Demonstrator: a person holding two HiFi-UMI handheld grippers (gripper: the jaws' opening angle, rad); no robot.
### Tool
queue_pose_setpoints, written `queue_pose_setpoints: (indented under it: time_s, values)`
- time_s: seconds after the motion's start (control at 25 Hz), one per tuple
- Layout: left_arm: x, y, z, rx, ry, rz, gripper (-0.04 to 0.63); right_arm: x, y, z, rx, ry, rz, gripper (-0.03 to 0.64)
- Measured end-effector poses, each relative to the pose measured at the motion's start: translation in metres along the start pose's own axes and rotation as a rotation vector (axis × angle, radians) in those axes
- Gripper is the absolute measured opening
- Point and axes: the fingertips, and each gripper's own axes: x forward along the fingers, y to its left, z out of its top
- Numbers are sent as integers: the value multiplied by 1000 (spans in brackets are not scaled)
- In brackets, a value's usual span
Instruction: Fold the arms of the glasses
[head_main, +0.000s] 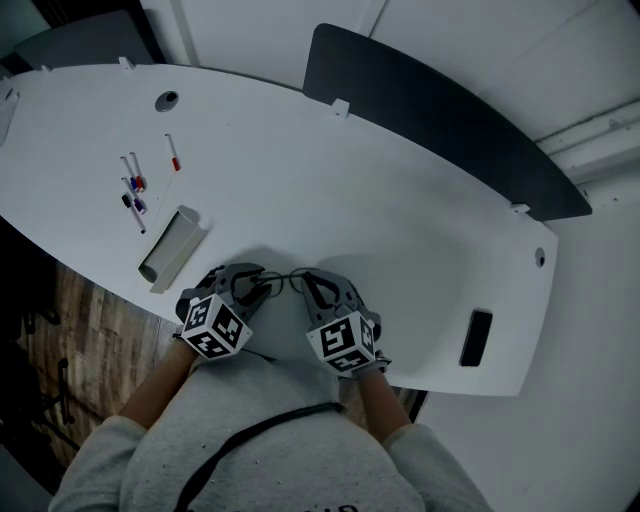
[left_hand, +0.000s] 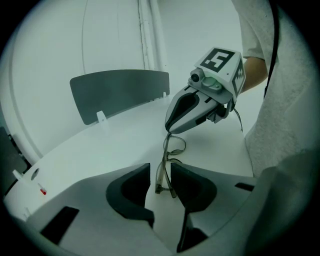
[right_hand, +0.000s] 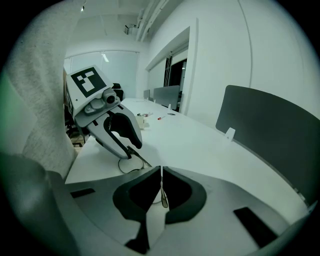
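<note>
A thin-framed pair of glasses (head_main: 283, 278) lies at the near edge of the white table (head_main: 380, 200), between my two grippers. My right gripper (head_main: 305, 283) is shut on one arm of the glasses (right_hand: 161, 189); the thin arm runs up between the closed pads. In the left gripper view the right gripper (left_hand: 169, 131) holds that arm above the lens rims. My left gripper (left_hand: 160, 174) stands open, with the other end of the glasses (left_hand: 159, 180) in the gap and white table showing beside it. In the right gripper view the left gripper (right_hand: 131, 150) meets the frame.
A grey open case (head_main: 172, 247) lies left of the grippers, with several pens (head_main: 135, 192) and a red-tipped pen (head_main: 173, 153) beyond it. A black flat object (head_main: 477, 337) sits at the right. A dark divider panel (head_main: 440, 110) lines the far edge. The person's torso is close behind.
</note>
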Motion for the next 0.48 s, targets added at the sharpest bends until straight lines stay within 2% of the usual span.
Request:
queue_pose_setpoints:
  time_s: [0.28, 0.48]
  values:
    - [-12, -1, 2, -33, -27, 43, 140, -15, -8, 10, 77, -75, -24, 25]
    - [-25, -3, 7, -95, -75, 90, 131, -33, -5, 14, 146, -131, -25, 25]
